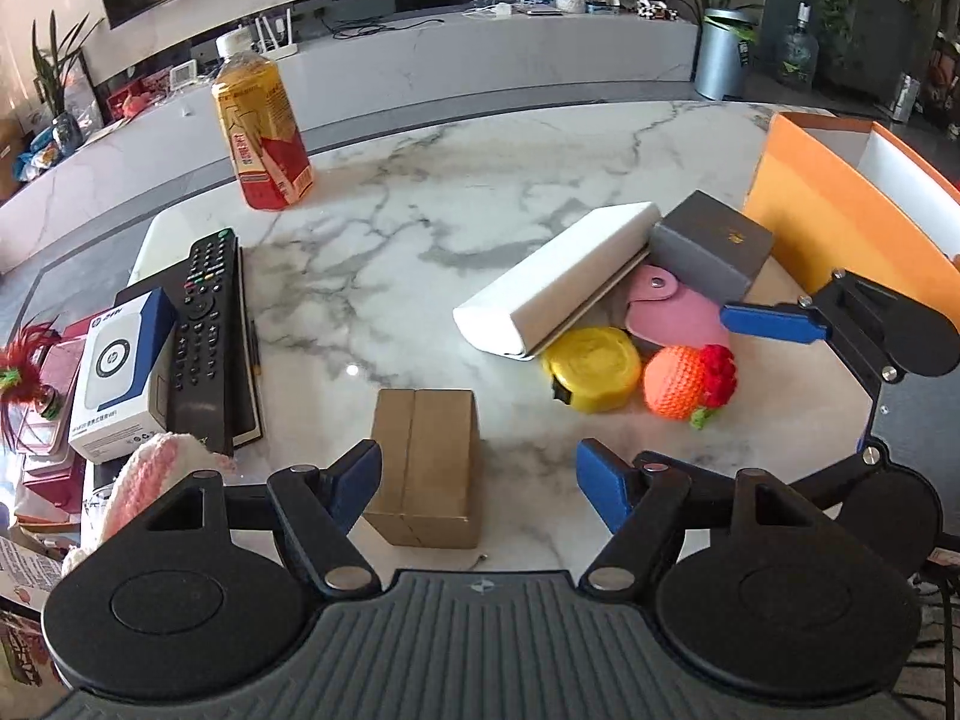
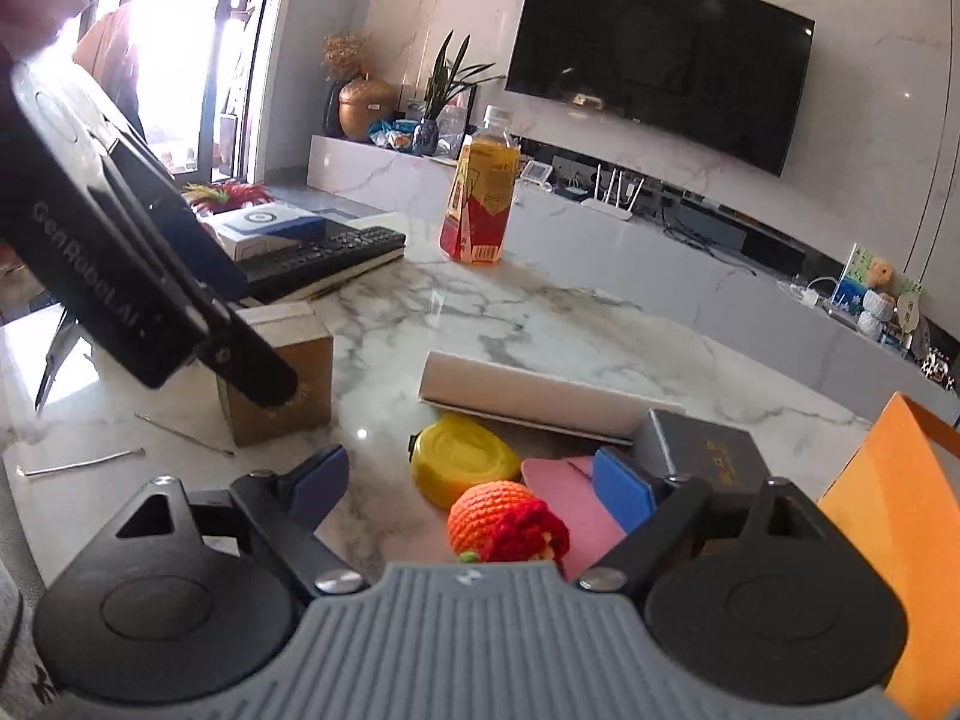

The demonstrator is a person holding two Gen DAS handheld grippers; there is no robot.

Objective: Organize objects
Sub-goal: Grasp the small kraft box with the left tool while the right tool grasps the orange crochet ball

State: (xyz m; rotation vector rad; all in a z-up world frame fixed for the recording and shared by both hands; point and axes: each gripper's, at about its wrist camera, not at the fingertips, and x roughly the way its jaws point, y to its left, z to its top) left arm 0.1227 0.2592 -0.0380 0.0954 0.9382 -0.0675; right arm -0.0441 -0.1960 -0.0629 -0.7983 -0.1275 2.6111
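Note:
My left gripper is open over the marble table. A brown cardboard box stands between its blue pads; the right pad is clear of it. My right gripper is open too, low over an orange crocheted fruit that lies between its fingers untouched. Around the fruit are a yellow tape measure, a pink pouch, a grey box and a long white box. In the left wrist view, one blue finger of the right gripper reaches toward the pink pouch.
An open orange box stands at the table's right edge. A tea bottle stands upright at the back left. A black remote and a white HP box lie stacked on books at the left. Thin metal tools lie near the front.

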